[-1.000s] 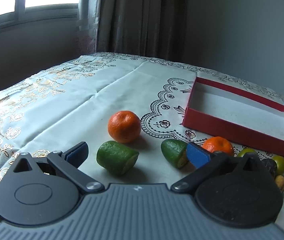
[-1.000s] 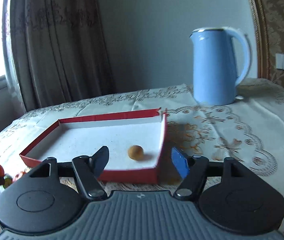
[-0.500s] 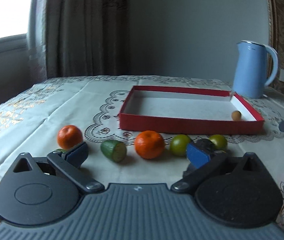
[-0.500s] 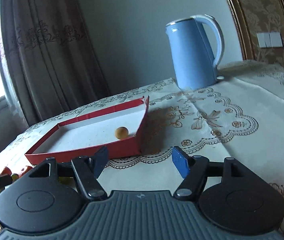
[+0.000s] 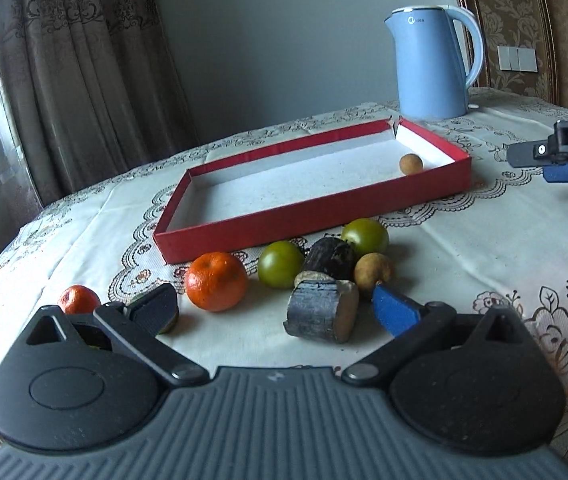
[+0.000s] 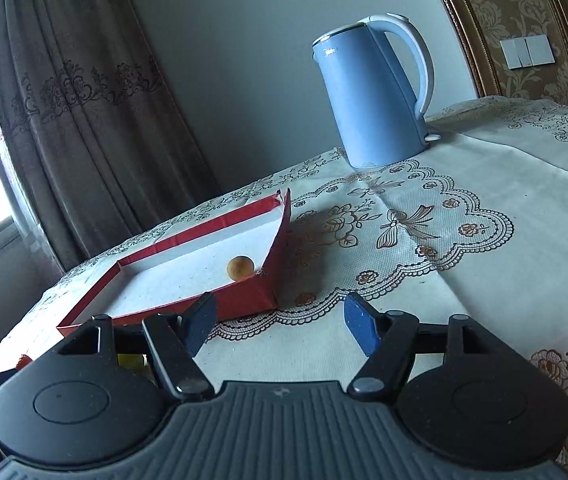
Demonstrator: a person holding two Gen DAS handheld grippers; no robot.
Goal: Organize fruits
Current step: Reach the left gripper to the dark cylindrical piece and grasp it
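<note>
A red shallow box with a white floor holds one small brown round fruit. In front of it lie an orange, a smaller orange, two green round fruits, a small brown fruit and two dark cut pieces. My left gripper is open and empty, just short of the nearer dark piece. My right gripper is open and empty over the cloth, right of the box; it also shows in the left wrist view.
A blue electric kettle stands behind the box at the back right, also in the right wrist view. A patterned cloth covers the table. A curtain hangs behind the table's far left edge.
My left gripper has swung right, from the oranges and green pieces to the dark pieces and green fruits. My right gripper has tilted and drawn back to the right of the box.
</note>
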